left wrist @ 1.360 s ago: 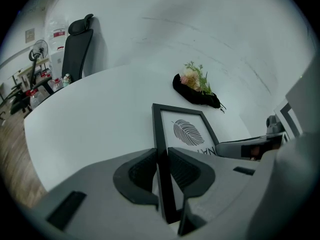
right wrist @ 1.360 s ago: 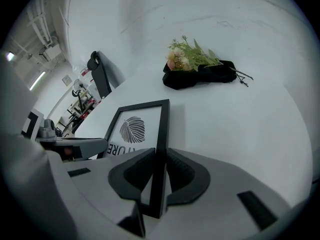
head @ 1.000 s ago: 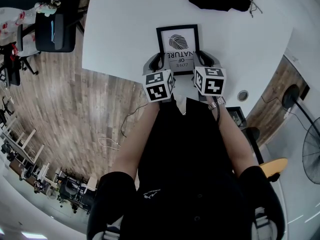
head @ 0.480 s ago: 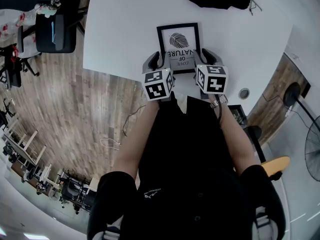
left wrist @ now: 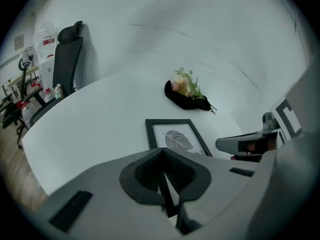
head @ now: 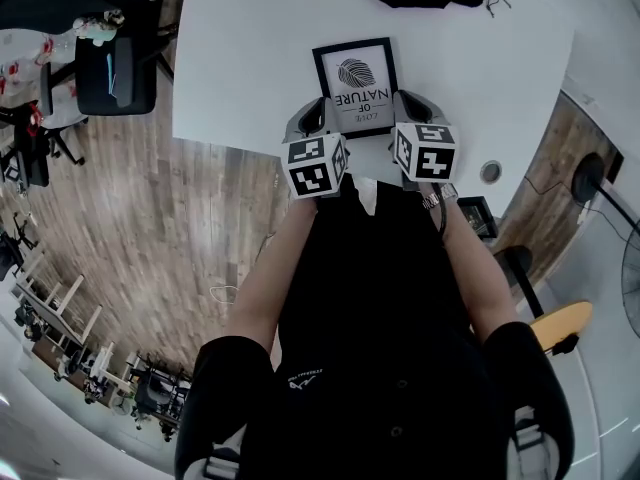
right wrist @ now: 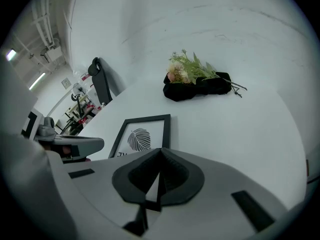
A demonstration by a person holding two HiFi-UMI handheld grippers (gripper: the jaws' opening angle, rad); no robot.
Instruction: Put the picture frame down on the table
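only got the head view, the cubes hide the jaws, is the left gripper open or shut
Observer: The left gripper view shows the left gripper shut, jaws together; the picture frame lies beyond, its near edge hidden behind them.
Operator: and the right one
Observer: The right gripper is shut too, nothing visible between its jaws.
Operator: whats the dark thing further back
Observer: A black cloth with a bunch of pinkish flowers lying on it.
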